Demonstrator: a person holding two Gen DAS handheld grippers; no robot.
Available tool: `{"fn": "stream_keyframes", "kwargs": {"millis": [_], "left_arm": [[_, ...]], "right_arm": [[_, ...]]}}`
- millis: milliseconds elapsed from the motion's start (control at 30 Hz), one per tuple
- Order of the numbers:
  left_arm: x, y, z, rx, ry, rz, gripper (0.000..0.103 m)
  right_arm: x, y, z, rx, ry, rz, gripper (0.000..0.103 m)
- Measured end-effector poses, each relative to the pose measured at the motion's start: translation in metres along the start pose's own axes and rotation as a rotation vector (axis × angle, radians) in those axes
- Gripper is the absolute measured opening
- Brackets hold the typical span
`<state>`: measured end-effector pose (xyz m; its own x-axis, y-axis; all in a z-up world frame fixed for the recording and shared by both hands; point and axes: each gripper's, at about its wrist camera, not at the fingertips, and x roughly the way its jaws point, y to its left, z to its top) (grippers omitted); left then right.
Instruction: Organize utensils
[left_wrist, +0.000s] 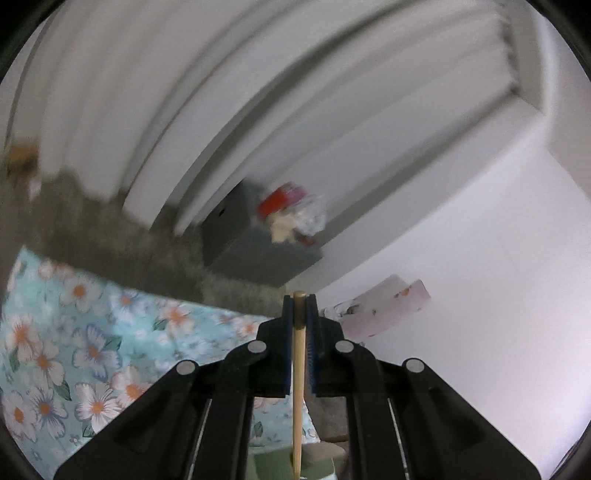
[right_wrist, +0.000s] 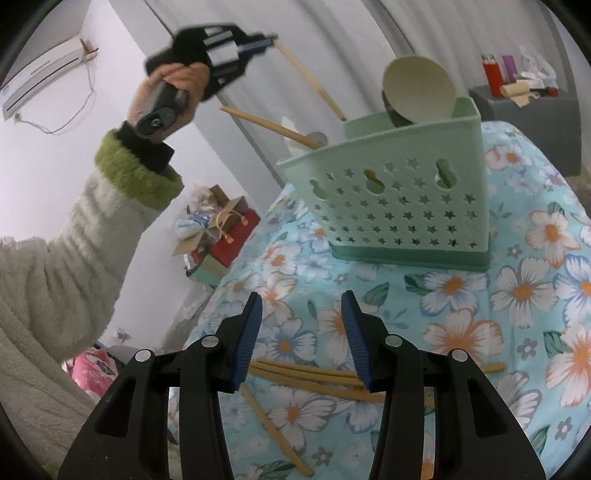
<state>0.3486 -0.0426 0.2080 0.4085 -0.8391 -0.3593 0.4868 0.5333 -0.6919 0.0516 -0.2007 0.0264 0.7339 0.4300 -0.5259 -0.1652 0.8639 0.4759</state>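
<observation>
Floral cloth (right_wrist: 458, 295), pale blue with white and orange blossoms, spread over the work surface; same cloth (left_wrist: 92, 332) blurred at lower left of the left wrist view.

Mint-green utensil caddy (right_wrist: 391, 206) upright on the cloth toward the far side, front wall pierced with star cut-outs. Cream ladle bowl (right_wrist: 419, 88) propped above its rim at the back. One chopstick (right_wrist: 273, 125) leaning out of the caddy to the left, lower end inside a compartment.

Fleecy cream sleeve (right_wrist: 48, 266) with green cuff at left, hand (right_wrist: 173, 88) raised high, wrapped around the handle of the left gripper (right_wrist: 271, 40).

Left gripper (left_wrist: 300, 310) clamped tight on a held chopstick (left_wrist: 298, 387); pads (left_wrist: 287, 332) pressed against it near its top end, stick hanging down between the fingers. From the right wrist view, held chopstick (right_wrist: 314, 81) slanting down from the jaws, lower tip just at the caddy's back rim.

Right gripper (right_wrist: 301, 314) low over the near cloth, jaws standing partly apart, nothing between the blue pads (right_wrist: 249, 339).

Loose chopsticks (right_wrist: 314, 376) flat on the cloth just beyond and beneath the right gripper, several bunched roughly side by side; another (right_wrist: 273, 432) angled away toward the near edge.

Background clutter blurred: grey cabinet (right_wrist: 532, 110) behind the caddy with a red bottle (right_wrist: 491, 74) on top.
</observation>
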Motion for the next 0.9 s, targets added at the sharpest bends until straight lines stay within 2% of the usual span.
{"fn": "stream_keyframes", "kwargs": {"millis": [67,167,300,467,633,700,733,767,900], "left_arm": [[-0.009,-0.031,-0.017,0.09,-0.058,0.0,0.006],[-0.019,-0.061,-0.044,0.217,-0.152,0.04,0.006],[-0.025,-0.085,-0.075,0.346,-0.248,0.097,0.006],[-0.017,-0.096,-0.108,0.448,-0.265,0.145,0.006],[-0.012,-0.092,-0.139,0.479,-0.212,0.148,0.008],[-0.016,-0.09,-0.15,0.479,-0.196,0.155,0.023],[-0.021,-0.088,-0.154,0.47,-0.201,0.163,0.036],[-0.024,-0.085,-0.157,0.462,-0.209,0.167,0.043],[-0.052,-0.079,-0.181,0.445,-0.228,0.179,0.056]], "right_arm": [[-0.004,0.003,-0.001,-0.006,-0.009,0.003,0.044],[-0.011,0.007,-0.005,-0.012,-0.023,0.005,0.044],[-0.024,0.009,-0.01,-0.016,-0.046,0.002,0.044],[-0.039,0.009,-0.017,-0.012,-0.073,-0.006,0.044],[-0.05,0.011,-0.026,-0.007,-0.08,-0.017,0.044],[-0.055,0.012,-0.032,-0.012,-0.075,-0.025,0.044],[-0.055,0.013,-0.036,-0.013,-0.07,-0.027,0.044],[-0.056,0.013,-0.038,-0.013,-0.066,-0.027,0.045],[-0.056,0.019,-0.053,-0.02,-0.037,-0.03,0.049]]}}
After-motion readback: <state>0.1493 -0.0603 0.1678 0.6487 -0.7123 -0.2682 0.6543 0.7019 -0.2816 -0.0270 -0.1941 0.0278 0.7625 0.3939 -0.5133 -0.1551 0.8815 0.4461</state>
